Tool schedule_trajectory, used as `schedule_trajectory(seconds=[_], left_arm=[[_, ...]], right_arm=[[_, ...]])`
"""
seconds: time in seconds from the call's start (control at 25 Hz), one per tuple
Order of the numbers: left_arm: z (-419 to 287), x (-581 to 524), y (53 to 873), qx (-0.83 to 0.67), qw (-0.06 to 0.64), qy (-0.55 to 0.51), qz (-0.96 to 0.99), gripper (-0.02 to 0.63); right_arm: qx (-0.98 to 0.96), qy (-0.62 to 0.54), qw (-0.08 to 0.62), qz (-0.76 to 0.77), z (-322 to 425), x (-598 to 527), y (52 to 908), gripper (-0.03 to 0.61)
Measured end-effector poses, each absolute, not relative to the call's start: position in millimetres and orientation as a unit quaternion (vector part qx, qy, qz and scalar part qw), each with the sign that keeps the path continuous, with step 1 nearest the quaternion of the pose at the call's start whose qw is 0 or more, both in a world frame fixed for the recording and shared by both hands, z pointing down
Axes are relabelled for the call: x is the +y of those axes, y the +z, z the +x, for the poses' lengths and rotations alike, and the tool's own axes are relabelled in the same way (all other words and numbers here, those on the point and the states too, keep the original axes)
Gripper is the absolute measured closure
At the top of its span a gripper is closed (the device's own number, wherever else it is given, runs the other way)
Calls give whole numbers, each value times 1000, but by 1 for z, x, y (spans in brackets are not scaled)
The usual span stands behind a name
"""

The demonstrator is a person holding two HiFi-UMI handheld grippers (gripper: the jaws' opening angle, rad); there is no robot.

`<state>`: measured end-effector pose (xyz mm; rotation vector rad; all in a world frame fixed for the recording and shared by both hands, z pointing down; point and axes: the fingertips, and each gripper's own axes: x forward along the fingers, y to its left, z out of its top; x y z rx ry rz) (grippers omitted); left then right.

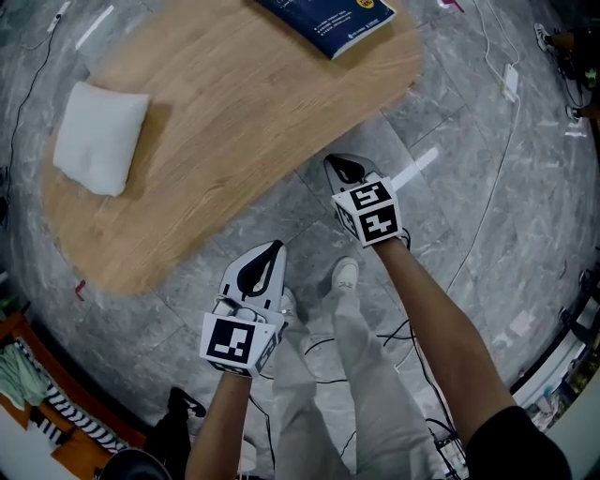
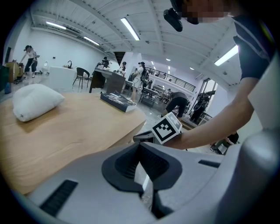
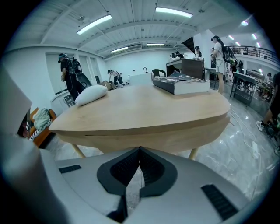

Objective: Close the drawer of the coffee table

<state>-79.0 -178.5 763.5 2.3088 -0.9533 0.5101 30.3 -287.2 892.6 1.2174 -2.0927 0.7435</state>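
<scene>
The left gripper (image 1: 270, 251) and right gripper (image 1: 339, 167) hang just off the near edge of the coffee table (image 1: 234, 122), apart from it. Each gripper's jaws are pressed together with nothing between them. The drawer (image 3: 188, 136) under the tabletop looks flush, though its seam is faint. A pillow (image 1: 100, 136) and a book (image 1: 337, 21) lie on top.

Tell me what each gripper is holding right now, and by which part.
Nothing is held. The left gripper and the right gripper are each shut, fingers pressed together with nothing between them, beside the edge of the coffee table.
</scene>
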Motion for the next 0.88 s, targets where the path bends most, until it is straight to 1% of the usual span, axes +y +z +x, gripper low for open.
schedule_trajectory(seconds=[0.32, 0.88], left_arm=[[-76, -180, 735, -357, 278, 185, 872, 612], [-57, -186, 648, -348, 237, 178, 889, 612]], right_arm=[[-786, 281, 287, 471, 43, -273, 859, 568], [-777, 284, 243, 507, 79, -240, 750, 568]])
